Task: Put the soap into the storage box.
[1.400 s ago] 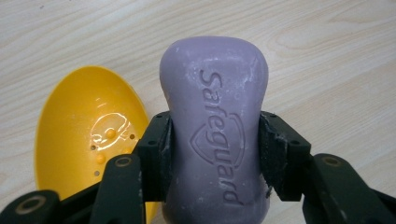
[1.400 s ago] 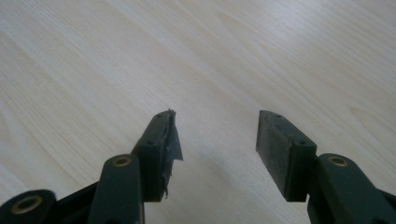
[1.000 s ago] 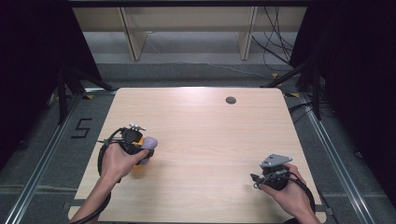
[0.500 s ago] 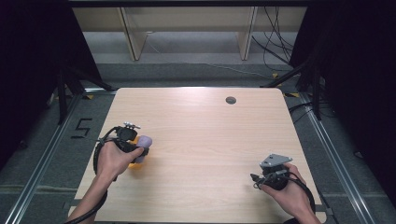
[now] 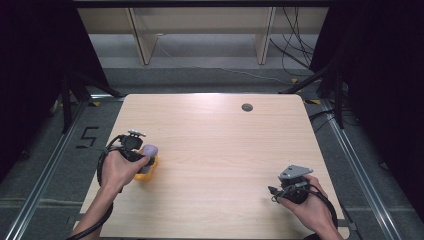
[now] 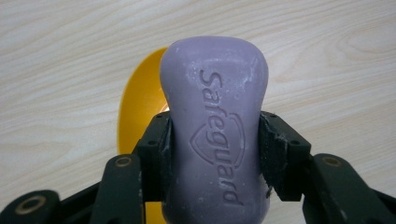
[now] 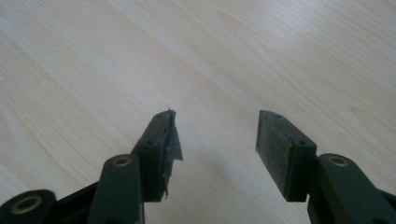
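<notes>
Left gripper (image 5: 142, 159) is being held at the lower left of the high view, over the left part of the wooden table (image 5: 215, 145). Its jaws are being kept closed on a purple soap bar (image 6: 215, 126), which is being clamped at its narrow waist between the two black pads (image 6: 278, 154). In the left gripper view, the bar is being shown at the centre of the frame, reaching from the bottom edge up past the pad tips, with the embossed word "Safeguard" and a shield mark on its face. A yellow dish (image 6: 140, 116) is being seen behind and beneath the bar, left of centre in that frame; whether the bar is touching the dish cannot be told. In the high view, the soap bar (image 5: 149, 151) and the yellow dish (image 5: 145, 172) are being shown together just right of the left hand (image 5: 119, 167).

Right gripper (image 5: 287, 189) is being held at the lower right of the high view by the right hand (image 5: 310, 205), with a grey three-cornered plate on top of it. In the right gripper view, its jaws are being held well apart at the bottom of the frame, with bare wood grain between them and nothing gripped. The covering on the pad (image 7: 169, 140) at the left of that frame is being shown torn and frayed along its edge.

A small dark round spot (image 5: 247, 107) is being seen on the table at the upper centre of the high view, well apart from both grippers.
</notes>
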Demonstrator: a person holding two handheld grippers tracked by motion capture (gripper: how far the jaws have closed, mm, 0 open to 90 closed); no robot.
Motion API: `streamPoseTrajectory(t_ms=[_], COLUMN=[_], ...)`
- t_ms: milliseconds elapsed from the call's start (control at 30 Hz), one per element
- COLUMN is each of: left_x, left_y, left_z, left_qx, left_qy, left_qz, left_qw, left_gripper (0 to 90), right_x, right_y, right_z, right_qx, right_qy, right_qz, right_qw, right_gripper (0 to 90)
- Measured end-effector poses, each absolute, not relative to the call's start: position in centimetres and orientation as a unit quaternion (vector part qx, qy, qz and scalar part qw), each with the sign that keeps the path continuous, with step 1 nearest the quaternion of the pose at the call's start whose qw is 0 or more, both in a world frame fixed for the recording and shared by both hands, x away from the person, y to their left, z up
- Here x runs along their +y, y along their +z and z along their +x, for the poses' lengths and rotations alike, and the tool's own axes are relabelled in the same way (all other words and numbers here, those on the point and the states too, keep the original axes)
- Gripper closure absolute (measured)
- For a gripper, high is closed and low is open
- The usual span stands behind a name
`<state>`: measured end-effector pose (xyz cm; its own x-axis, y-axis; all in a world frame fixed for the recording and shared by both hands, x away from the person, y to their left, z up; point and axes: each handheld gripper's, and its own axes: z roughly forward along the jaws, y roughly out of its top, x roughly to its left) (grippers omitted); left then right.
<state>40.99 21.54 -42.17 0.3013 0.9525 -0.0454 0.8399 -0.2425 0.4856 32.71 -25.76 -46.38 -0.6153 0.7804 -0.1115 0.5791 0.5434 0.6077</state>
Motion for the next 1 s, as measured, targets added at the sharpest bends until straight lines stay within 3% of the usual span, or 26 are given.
streamPoseTrajectory(t_ms=[400, 1000], left_x=[22.0, 22.1], left_y=[-43.5, -44.9], left_z=[41.7, 42.6], left_qx=[0.610, 0.606], left_qy=[0.130, 0.123], left_qz=[0.752, 0.762], left_qw=[0.213, 0.192], left_gripper=[48.8, 48.6], right_x=[-25.8, -25.7], right_y=[-46.4, -46.3], right_z=[32.7, 32.6], right_qx=[0.859, 0.856], right_qy=[0.266, 0.269], right_qz=[0.395, 0.401], right_qw=[0.187, 0.183], right_gripper=[47.9, 47.9])
